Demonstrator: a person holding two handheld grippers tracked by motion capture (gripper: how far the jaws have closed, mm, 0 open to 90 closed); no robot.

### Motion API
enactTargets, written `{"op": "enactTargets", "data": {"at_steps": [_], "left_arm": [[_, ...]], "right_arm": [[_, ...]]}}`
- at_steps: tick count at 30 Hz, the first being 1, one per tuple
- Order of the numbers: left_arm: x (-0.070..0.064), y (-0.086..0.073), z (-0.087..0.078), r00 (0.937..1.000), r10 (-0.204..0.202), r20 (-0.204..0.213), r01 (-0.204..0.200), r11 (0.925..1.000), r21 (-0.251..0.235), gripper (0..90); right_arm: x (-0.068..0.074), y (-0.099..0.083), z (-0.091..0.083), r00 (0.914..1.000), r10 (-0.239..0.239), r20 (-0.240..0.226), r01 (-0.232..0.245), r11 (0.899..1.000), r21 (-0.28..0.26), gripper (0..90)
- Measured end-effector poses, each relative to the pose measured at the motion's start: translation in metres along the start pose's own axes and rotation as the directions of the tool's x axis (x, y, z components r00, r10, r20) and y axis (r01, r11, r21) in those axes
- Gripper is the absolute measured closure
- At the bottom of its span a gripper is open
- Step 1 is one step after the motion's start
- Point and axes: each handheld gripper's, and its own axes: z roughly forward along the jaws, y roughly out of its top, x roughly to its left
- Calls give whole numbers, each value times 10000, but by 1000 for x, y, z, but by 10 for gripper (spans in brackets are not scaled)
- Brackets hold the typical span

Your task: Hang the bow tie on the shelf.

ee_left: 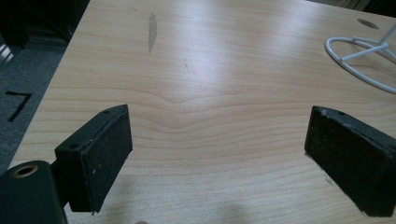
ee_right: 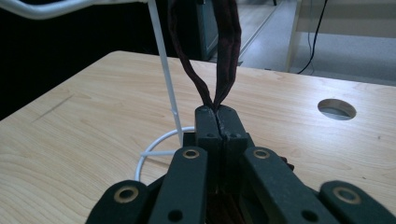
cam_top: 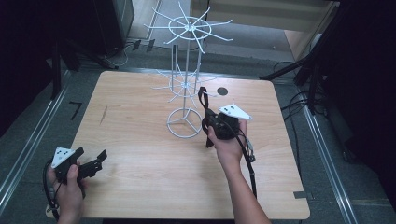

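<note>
Near left corner of the table: the left gripper sits low over the wood, jaws wide apart with nothing between them. Farther in, right of centre, the right gripper is clamped tight on a dark strap, its loop standing up just beside the white wire rack.

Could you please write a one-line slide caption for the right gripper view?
Right gripper shut on a dark strap loop rising beside the white wire rack on the wooden table.
</note>
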Motion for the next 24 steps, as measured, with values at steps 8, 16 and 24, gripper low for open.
{"op": "enactTargets", "data": {"at_steps": [8, 16, 24], "left_arm": [[0, 0, 0, 10000, 4, 5, -4, 10000, -2, 83], [0, 0, 0, 10000, -13, 11, 13, 10000, 0, 83], [0, 0, 0, 10000, -8, 5, 8, 10000, 7, 83]], "right_arm": [[6, -6, 21, 9998, -192, 20, 191, 9990, 416, 900], [8, -10, 32, 9995, -320, -13, 321, 9982, 508, 895], [4, -13, 34, 9986, -515, 133, 503, 9958, 765, 822]]}}
